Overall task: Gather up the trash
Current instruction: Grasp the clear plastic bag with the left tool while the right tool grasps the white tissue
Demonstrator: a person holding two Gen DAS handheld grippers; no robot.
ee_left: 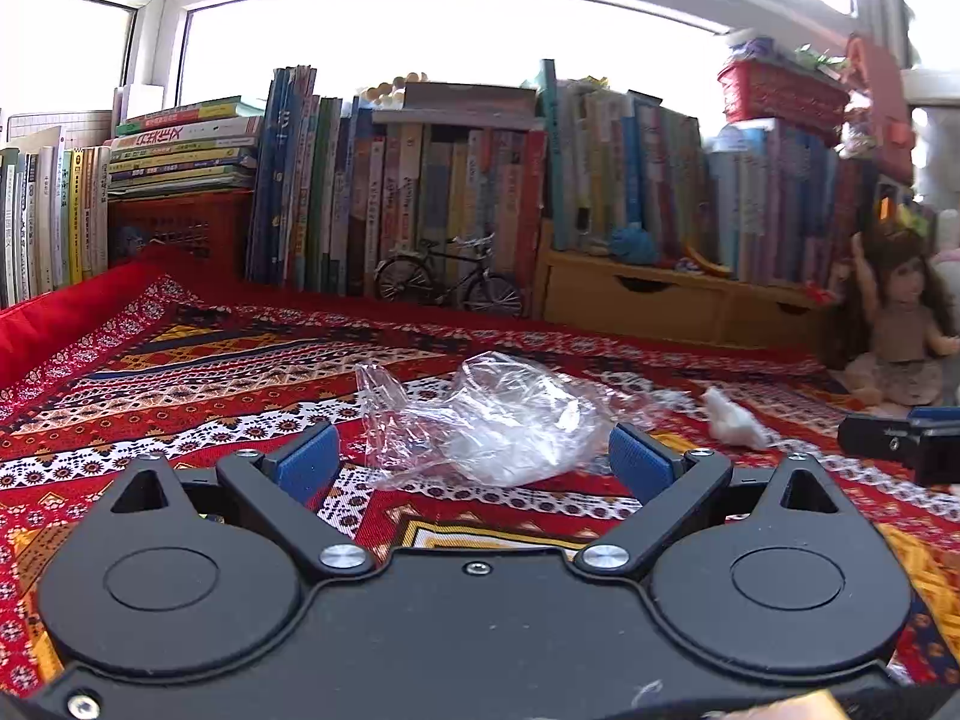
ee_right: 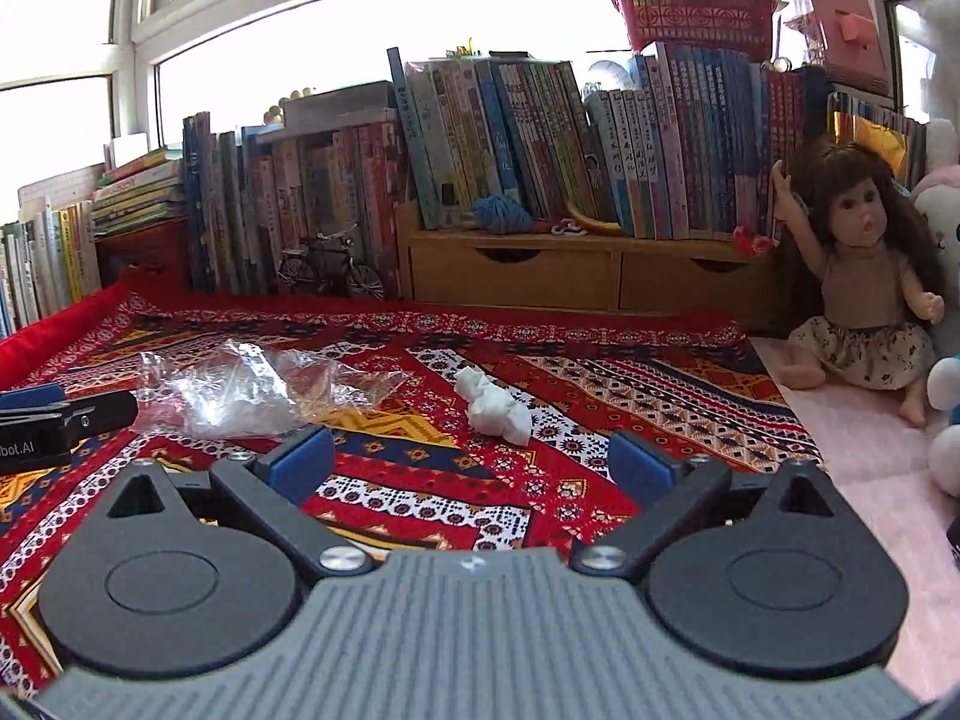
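The left gripper hovers, fingers apart, just short of the crumpled clear plastic bag on the patterned cloth. The right gripper, also spread, faces the white tissue wad. Likely the approach step; next, each must advance and close.

Glowing white through broad windows; leaning in rows, books above wooden drawers; covering the surface, patterned red cloth.

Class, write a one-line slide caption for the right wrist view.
Open right hand-held gripper faces a crumpled tissue on the patterned cloth, clear plastic bag to its left.
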